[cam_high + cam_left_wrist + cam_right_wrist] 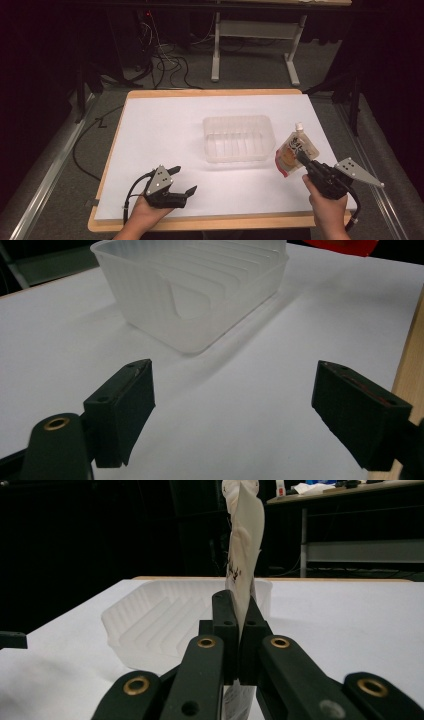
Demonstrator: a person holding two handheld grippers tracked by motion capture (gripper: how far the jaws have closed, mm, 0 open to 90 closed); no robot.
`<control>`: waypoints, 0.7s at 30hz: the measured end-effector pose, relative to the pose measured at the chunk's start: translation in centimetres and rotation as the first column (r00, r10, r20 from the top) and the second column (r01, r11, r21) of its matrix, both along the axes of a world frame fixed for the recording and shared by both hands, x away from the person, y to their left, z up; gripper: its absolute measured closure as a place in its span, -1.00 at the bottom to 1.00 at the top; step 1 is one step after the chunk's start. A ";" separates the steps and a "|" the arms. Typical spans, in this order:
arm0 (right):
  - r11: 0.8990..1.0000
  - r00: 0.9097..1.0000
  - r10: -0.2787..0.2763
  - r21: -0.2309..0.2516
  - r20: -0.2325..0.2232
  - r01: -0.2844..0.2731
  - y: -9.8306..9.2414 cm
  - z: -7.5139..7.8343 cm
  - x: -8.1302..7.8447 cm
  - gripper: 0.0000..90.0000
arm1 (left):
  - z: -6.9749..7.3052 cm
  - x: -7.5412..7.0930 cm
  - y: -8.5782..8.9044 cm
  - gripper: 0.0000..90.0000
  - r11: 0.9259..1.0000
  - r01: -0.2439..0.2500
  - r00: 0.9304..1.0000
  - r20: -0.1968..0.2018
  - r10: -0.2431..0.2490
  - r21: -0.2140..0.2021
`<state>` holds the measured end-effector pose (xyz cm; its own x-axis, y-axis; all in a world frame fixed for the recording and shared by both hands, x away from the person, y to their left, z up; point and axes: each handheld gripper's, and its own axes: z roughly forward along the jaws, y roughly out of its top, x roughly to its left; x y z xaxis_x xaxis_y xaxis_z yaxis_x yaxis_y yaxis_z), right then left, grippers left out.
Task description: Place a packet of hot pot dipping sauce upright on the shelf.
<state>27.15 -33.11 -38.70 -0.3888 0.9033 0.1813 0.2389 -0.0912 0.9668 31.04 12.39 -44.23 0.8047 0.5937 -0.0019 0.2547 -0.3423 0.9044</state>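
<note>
A clear ribbed plastic tub (239, 138) stands at the middle of the white table sheet (165, 135). My right gripper (303, 159) is shut on a spouted food pouch (296, 149), white with an orange picture, and holds it lifted just right of the tub. In the right gripper view the pouch (246, 545) stands edge-on, pinched between the black jaws, with the tub (165, 617) beyond it to the left. My left gripper (182, 181) rests low near the table's front edge, open. Its jaws face the tub (195, 290) with only bare sheet between them.
The table's wooden front edge (215, 222) runs just below both hands. A second table's white legs (216, 47) and loose cables (165, 65) lie on the floor beyond the far edge. Dark gear flanks both sides.
</note>
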 end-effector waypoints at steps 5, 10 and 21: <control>1.000 1.000 0.016 -0.005 0.005 -0.016 0.4 0.2 0.2 1.00 | 0.0 0.0 0.0 -0.60 1.000 -0.001 1.000 0.001 0.001 0.002; 0.999 1.000 0.028 -0.016 0.009 -0.028 0.8 0.6 0.3 1.00 | 0.0 -0.1 0.1 -0.60 1.000 -0.002 1.000 0.004 0.002 0.001; 0.998 0.998 0.055 -0.025 0.010 -0.055 2.0 1.4 1.0 1.00 | 0.1 -0.1 0.1 -0.60 1.000 -0.001 1.000 0.006 0.001 0.006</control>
<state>28.13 -31.13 -37.33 -0.4401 0.8845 0.1549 0.2323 -0.0544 0.9711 30.95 12.44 -44.17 0.8040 0.5945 0.0066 0.2492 -0.3471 0.9041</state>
